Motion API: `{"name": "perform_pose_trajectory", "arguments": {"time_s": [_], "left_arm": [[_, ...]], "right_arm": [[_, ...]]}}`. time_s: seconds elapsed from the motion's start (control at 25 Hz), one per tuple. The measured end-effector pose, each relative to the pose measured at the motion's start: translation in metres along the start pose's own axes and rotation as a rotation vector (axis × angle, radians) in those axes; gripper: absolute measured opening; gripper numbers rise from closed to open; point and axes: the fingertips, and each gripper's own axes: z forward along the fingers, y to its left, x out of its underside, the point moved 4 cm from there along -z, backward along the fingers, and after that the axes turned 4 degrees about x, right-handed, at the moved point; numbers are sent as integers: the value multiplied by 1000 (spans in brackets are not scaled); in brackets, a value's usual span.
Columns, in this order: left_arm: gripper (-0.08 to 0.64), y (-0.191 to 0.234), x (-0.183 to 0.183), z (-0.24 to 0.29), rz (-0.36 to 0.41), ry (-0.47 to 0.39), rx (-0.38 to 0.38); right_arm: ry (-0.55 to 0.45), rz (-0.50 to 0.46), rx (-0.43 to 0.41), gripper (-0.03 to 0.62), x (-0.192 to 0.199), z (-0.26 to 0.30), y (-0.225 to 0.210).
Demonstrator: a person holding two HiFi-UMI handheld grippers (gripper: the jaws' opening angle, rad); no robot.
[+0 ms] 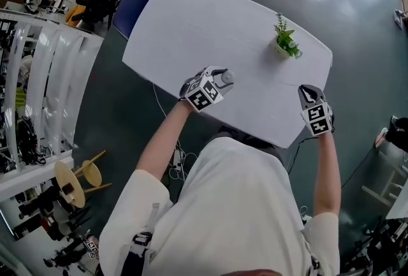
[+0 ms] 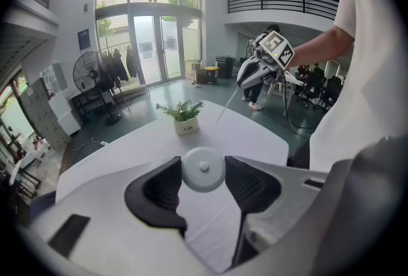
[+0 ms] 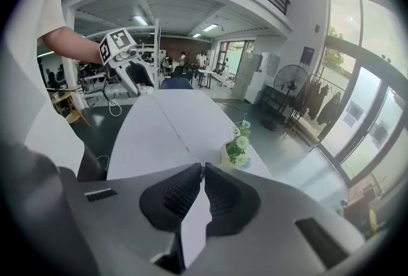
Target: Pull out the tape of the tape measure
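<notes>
A white tabletop stands in a large, bright hall with tall windows, and the work goes on over its near edge.

The tape measure, a small round white case with a button at its centre, hangs just above that tabletop. It is clamped between the dark pads of the left tongs, one pad pressing on each side of the case. From it a thin pale tape runs up and across to the right tongs. Their jaws are pressed together with only a sliver between them, and they appear to pinch the tape's end. The right gripper view shows the same fine line running away over the tabletop towards the other hand. In the head view the strip is too thin to make out between the two hands.

The two tongs are held well apart over the near edge, so a good length of tape is already drawn out and the main pull looks done. What may be left is more length, if wanted, or setting things down. A small potted plant stands further back on the tabletop, clear of the tape.
</notes>
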Motion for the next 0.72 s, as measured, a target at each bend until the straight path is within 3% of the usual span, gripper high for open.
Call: {"name": "perform_pose_trajectory", "arguments": {"time_s": [0.72], "left_arm": [[219, 26, 85, 149, -78, 159, 108]], "right_arm": [[217, 201, -25, 41, 77, 116, 57]]}}
